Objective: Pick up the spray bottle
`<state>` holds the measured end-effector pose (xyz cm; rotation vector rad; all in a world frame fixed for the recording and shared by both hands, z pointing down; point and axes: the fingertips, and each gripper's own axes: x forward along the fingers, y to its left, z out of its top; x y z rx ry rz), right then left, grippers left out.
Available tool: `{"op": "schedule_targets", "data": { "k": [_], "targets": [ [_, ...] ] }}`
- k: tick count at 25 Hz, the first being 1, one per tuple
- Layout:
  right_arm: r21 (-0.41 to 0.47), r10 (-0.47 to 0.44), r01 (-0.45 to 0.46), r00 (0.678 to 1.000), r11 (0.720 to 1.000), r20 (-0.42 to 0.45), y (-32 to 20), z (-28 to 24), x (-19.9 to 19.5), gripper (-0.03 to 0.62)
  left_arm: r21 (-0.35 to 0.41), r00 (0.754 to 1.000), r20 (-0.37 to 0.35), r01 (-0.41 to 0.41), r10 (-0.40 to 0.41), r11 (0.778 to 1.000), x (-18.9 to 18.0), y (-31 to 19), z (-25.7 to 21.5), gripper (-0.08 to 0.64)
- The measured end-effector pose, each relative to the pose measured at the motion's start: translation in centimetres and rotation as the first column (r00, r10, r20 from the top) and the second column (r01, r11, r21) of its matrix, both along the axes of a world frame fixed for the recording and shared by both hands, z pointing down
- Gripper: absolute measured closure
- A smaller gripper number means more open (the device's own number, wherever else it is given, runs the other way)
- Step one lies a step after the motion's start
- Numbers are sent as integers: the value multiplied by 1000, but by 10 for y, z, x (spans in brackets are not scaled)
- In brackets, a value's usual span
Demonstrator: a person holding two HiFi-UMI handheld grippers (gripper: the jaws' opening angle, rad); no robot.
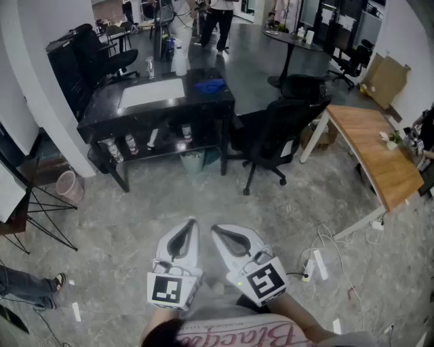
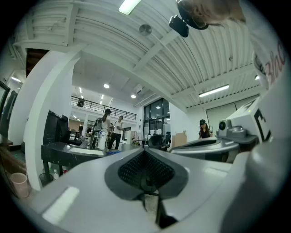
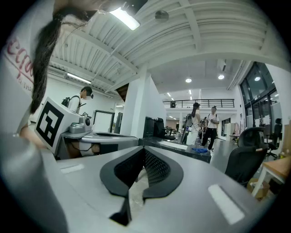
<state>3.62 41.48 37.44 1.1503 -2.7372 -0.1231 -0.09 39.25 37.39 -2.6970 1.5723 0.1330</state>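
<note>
A small clear spray bottle (image 1: 149, 66) stands at the far edge of the black table (image 1: 210, 101), beside a taller white bottle (image 1: 180, 59). A white sheet (image 1: 152, 92) and a blue cloth (image 1: 209, 85) lie on the tabletop. My left gripper (image 1: 192, 221) and right gripper (image 1: 215, 228) are side by side close to my body, over the floor and well short of the table. Both are shut with nothing between the jaws. The left gripper (image 2: 144, 151) points level toward the table, and so does the right gripper (image 3: 144, 150).
Several bottles stand on the table's lower shelf (image 1: 152, 150). Black office chairs (image 1: 274, 132) sit right of the table, and a wooden table (image 1: 376, 146) further right. A pink bin (image 1: 70, 185) is at the left, a power strip with cables (image 1: 315, 264) on the floor. People (image 1: 218, 20) stand at the back.
</note>
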Motion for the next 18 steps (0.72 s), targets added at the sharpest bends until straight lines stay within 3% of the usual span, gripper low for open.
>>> {"op": "schedule_targets", "data": {
  "k": [11,18],
  "targets": [
    [12,5,-5,1000,1000,1,-13,-2,4,592,-5,1000,7,16,-16,1000,3,-13,-2,561],
    [15,-58,58,998,998,8,-20,1,-7,591,-23,999,3,33,-33,999,-5,-28,2,561]
  ]
}}
